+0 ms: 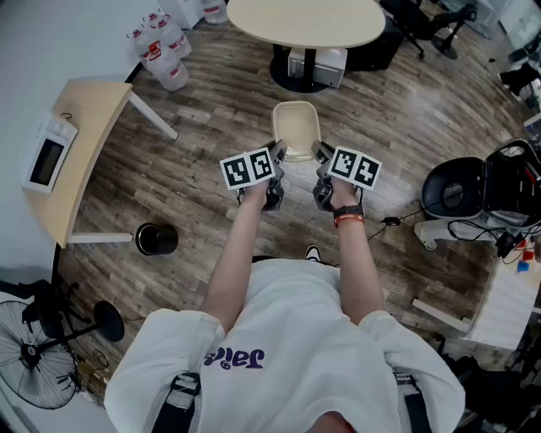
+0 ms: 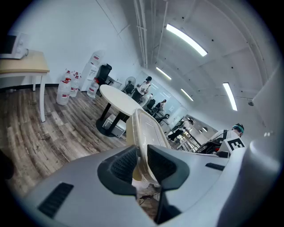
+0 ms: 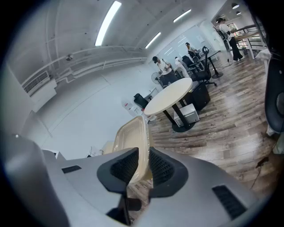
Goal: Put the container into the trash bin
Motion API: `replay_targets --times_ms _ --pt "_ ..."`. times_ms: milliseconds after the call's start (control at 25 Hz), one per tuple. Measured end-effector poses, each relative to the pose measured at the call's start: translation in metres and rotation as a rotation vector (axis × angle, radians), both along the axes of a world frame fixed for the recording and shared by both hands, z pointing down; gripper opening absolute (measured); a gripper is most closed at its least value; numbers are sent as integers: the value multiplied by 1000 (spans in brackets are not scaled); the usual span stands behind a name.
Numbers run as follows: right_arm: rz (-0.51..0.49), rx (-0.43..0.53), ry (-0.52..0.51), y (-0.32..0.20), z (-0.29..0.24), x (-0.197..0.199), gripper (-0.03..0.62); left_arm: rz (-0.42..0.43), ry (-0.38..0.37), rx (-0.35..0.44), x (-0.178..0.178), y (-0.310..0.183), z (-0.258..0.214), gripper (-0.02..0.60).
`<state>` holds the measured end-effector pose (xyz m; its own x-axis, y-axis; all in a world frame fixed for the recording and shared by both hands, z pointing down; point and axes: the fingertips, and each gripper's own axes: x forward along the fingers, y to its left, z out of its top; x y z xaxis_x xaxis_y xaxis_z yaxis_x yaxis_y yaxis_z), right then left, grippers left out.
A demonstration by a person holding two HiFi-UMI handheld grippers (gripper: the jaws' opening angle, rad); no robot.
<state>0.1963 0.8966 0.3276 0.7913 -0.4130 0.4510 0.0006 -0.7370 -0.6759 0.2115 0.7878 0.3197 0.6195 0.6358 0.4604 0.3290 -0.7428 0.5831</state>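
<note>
**One flimsy tub, two claws on it, bin off to the side**

Head view: the container (image 1: 296, 128) is held up in the air in front of the person, over the wood floor (image 1: 211, 110). It's a pale beige, shallow, takeaway-style tub. The left gripper (image 1: 276, 154) has its near left edge and the right gripper (image 1: 320, 154) has its near right edge. The only thing that looks like a trash bin (image 1: 156, 239) is a small black cylinder on the floor, well off to the person's left, near the desk (image 1: 80, 135). Count: one container, one bin, two grippers, one round table (image 1: 308, 21). The water jugs (image 1: 165, 51) by the wall are bunched up, so no firm number there.

Left gripper view: the left gripper (image 2: 142, 162) is pinched right on the container (image 2: 146, 128) rim, with the tub standing edge-on between the pads.

Right gripper view: same deal. The right gripper (image 3: 141, 166) is clamped on the container (image 3: 131, 133) along its other edge.

Handling, my guess: it's light and looks empty. The walls are thin, so they'll flex or crack if squeezed hard, and the smooth plastic is probably a bit slippery. The rim is likely the stiffest part, so that's the place to hold it, gently.
</note>
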Motion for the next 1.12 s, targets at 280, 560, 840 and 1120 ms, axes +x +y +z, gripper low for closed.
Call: replay_targets --times_ms 280,560,840,1120 --pt "-87 7 -14 33 20 -28 87 -79 -36 -19 -32 33 22 86" --pt "-210 21 -65 25 35 -39 87 -197 -57 -30 -53 24 37 86" --pt "-328 53 -104 -25 45 -30 87 -336 -62 -15 -61 -25 42 86" --pt "-493 50 -124 -113 45 -26 87 -499 -63 -19 -78 -109 40 91"
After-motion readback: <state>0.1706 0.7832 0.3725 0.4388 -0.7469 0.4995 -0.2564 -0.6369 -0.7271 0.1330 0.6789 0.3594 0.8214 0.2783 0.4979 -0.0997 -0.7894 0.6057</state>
